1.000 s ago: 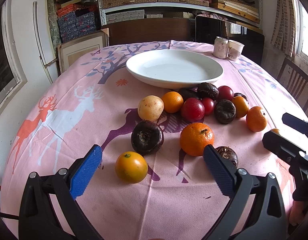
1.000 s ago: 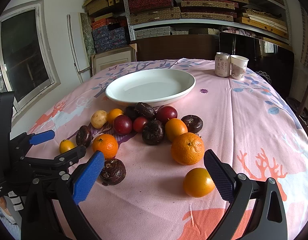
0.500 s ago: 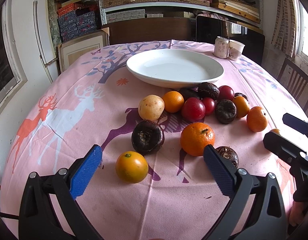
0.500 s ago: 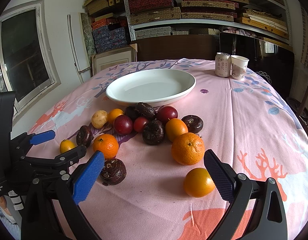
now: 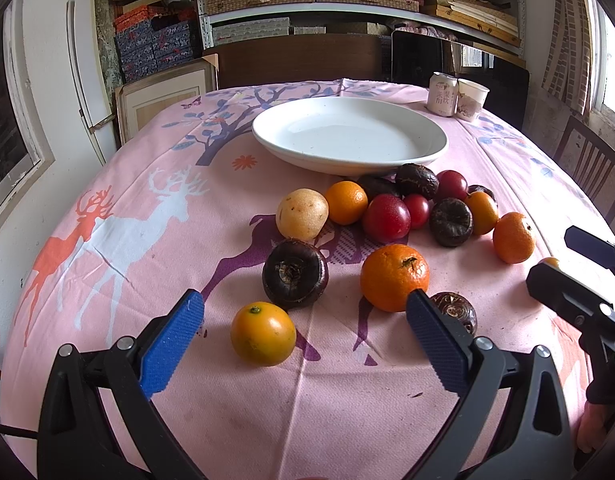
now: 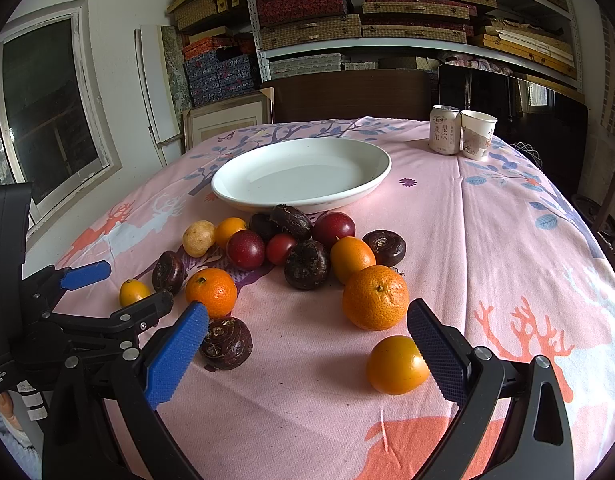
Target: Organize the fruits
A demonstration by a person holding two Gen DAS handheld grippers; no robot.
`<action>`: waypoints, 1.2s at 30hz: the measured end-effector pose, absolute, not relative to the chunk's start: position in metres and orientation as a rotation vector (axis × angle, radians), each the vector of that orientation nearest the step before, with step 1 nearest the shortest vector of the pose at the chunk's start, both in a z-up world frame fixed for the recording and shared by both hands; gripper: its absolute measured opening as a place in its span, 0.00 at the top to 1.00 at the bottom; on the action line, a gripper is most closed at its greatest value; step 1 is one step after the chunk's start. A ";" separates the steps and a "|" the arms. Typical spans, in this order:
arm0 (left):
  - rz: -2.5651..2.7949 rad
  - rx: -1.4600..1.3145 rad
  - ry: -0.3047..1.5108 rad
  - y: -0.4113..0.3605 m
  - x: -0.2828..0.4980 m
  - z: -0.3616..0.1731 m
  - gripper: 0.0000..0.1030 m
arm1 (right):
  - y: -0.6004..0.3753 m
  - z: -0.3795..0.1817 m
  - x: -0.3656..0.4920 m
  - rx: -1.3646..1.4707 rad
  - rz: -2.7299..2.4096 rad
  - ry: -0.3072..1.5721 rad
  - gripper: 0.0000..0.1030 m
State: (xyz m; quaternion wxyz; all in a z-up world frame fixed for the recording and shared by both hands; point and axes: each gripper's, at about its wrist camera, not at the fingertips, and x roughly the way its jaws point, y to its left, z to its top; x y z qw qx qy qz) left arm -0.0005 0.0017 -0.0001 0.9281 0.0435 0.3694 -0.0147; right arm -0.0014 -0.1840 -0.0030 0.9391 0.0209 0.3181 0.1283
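Several fruits lie loose on the pink tablecloth in front of an empty white plate. My left gripper is open, low over the cloth; a small yellow-orange fruit sits between its blue pads, with a dark round fruit and a big orange just beyond. My right gripper is open too, with a dark fruit by its left pad and a small orange fruit touching or nearly touching its right pad. Each gripper shows at the edge of the other's view.
A drink can and a paper cup stand at the table's far right. Wooden chairs sit at the right side. Shelves of boxes line the back wall, and a window is on the left.
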 end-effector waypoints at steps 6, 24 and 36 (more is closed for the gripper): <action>-0.031 0.088 0.761 0.005 0.000 -0.005 0.04 | -0.187 -0.002 -0.003 0.042 0.263 0.649 0.03; -0.032 0.087 0.765 0.007 -0.001 -0.009 0.04 | -0.186 -0.002 -0.003 0.043 0.263 0.650 0.03; -0.065 0.089 0.972 0.018 0.020 -0.035 0.04 | -0.178 -0.019 -0.015 -0.217 0.242 0.776 0.03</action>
